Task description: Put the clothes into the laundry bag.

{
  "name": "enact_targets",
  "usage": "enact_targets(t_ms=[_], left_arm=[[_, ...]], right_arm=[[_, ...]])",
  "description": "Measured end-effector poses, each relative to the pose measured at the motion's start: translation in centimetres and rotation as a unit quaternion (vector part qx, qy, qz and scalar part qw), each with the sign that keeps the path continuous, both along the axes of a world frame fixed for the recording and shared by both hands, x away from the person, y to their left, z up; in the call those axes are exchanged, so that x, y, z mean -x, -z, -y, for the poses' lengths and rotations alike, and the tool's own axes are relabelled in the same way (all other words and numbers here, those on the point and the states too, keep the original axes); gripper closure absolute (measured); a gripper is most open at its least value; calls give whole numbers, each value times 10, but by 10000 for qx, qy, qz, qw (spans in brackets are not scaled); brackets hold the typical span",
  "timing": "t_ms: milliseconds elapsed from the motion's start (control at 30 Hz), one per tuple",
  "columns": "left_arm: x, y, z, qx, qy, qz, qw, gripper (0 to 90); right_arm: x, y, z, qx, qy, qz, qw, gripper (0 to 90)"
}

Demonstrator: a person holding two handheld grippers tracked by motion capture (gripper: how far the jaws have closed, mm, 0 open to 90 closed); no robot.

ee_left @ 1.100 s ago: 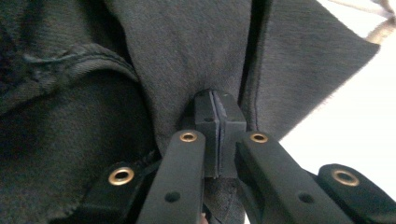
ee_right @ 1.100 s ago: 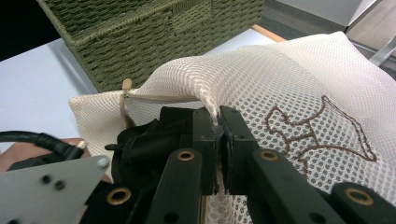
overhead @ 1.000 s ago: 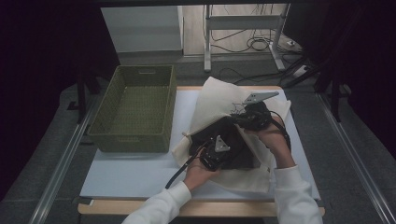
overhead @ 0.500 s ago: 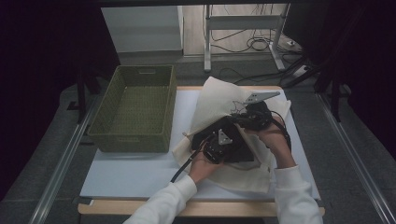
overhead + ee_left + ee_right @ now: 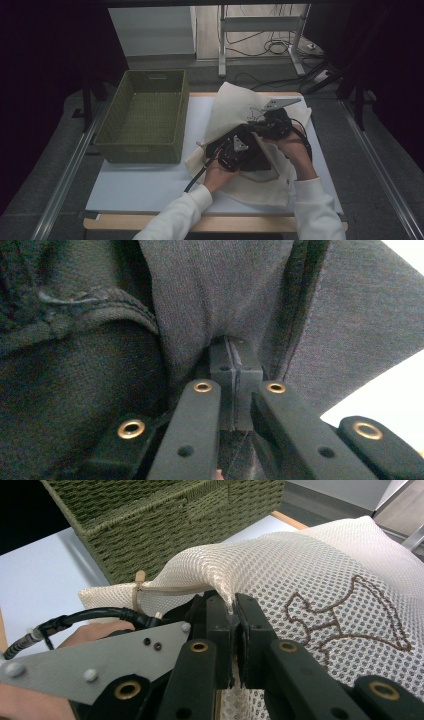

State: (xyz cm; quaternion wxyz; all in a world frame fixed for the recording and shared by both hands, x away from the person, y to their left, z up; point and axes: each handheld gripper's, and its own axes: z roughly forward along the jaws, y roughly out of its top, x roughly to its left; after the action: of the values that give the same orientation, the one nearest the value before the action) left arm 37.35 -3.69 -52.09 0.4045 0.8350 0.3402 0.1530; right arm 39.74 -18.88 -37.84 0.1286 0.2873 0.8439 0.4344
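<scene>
Left gripper (image 5: 235, 149) slides a bit further into the mesh bag (image 5: 235, 107) since a second ago.
It's clamped on dark cloth (image 5: 225, 295); right gripper (image 5: 232, 612) pinches the bag's rim, on the worktop (image 5: 145, 182) beside the green basket (image 5: 142, 117).

No readable text, label, brand or number anywhere. Only a brown stitched outline motif (image 5: 345, 615), no letters made out, on the cream mesh fabric bag (image 5: 310, 560).
</scene>
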Motion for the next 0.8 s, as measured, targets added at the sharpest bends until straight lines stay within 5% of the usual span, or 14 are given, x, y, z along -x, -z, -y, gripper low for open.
enact_targets(t_ms=[333,600,800], left_arm=[[-8,0,5,-1,-159,60,9999,897],[18,-14,-9,217,134,157,9995,899],[36,-13,-23,288,504,-179,9982,899]], right_arm=[[-1,-1,3,-54,39,15,10000,853],[-1,0,5,-73,52,2,10000,854],[-1,0,4,-63,60,2,10000,853]])
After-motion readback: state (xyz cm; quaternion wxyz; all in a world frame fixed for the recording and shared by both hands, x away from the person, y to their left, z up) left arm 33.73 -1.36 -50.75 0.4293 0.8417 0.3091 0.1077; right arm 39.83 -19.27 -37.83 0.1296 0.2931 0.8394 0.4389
